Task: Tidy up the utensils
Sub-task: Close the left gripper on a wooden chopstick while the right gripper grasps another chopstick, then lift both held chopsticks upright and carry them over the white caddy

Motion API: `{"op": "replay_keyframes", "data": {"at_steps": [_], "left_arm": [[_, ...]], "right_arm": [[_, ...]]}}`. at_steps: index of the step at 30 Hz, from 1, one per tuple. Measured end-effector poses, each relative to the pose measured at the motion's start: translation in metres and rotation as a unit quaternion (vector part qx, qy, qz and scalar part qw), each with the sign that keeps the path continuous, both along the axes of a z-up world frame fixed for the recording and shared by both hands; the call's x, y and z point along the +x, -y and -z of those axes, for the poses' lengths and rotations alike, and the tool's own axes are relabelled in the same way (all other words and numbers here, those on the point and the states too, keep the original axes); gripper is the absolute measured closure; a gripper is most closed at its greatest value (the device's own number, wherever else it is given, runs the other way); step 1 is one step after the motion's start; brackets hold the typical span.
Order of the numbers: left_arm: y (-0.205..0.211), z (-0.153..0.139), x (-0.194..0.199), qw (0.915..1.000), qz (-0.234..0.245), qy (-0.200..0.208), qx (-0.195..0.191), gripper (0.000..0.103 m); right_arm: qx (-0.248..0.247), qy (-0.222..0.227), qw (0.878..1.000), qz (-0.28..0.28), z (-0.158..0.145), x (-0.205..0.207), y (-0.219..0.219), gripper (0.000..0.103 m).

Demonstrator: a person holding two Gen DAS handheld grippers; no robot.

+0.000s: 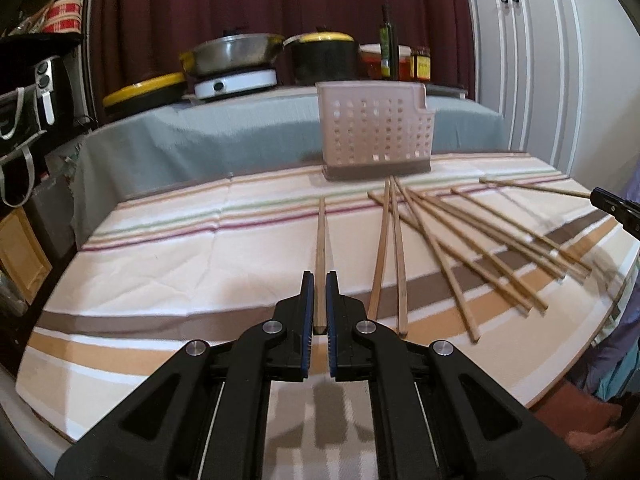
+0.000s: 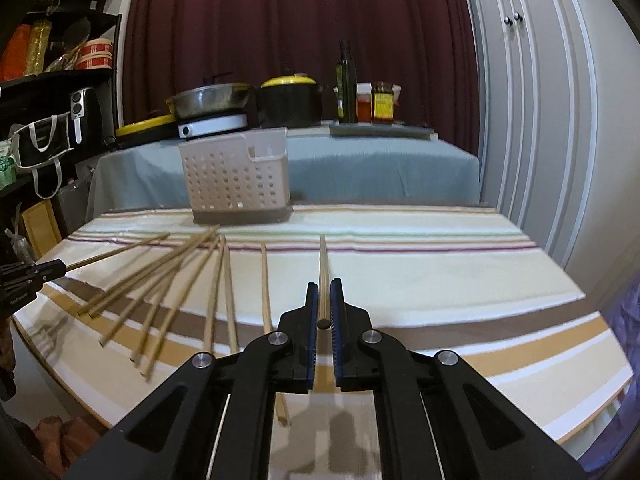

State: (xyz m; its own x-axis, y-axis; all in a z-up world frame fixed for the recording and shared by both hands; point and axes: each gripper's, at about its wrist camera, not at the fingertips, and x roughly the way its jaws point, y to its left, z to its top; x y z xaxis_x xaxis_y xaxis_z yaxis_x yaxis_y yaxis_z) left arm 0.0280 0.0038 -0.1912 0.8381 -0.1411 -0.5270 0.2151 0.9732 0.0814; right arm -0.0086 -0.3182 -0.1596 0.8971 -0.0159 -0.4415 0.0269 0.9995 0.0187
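Gripping one chopstick (image 1: 320, 248) each, the left gripper (image 1: 319, 280) and right gripper (image 2: 324, 286) hold their jaws narrow at frame centre; the holder (image 1: 376, 132) stands above.

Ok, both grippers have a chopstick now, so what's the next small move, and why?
Probably carry them toward the perforated holder and tip them in. The left gripper and right gripper are each shut on a chopstick pointing toward the holder, which looks empty at its rim, while loose chopsticks lie on the striped cloth.
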Motion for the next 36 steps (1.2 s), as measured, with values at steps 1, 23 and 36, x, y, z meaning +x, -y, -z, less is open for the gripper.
{"op": "replay_keyframes", "data": {"at_steps": [1,23,36], "left_arm": [[0.000,-0.006,-0.001,1.0000,-0.002,0.006,-0.001,0.097],[-0.008,-0.120,-0.008,0.9971,-0.019,0.066,-0.033,0.097],[0.001,-0.136,0.038,0.9960,-0.039,0.072,-0.035,0.097]], "right_arm": [[-0.001,0.004,1.000,0.000,-0.005,-0.001,-0.001,0.096],[-0.013,0.036,0.999,-0.003,-0.093,0.013,-0.019,0.096],[-0.009,0.057,0.998,-0.002,-0.103,0.062,-0.014,0.096]]}}
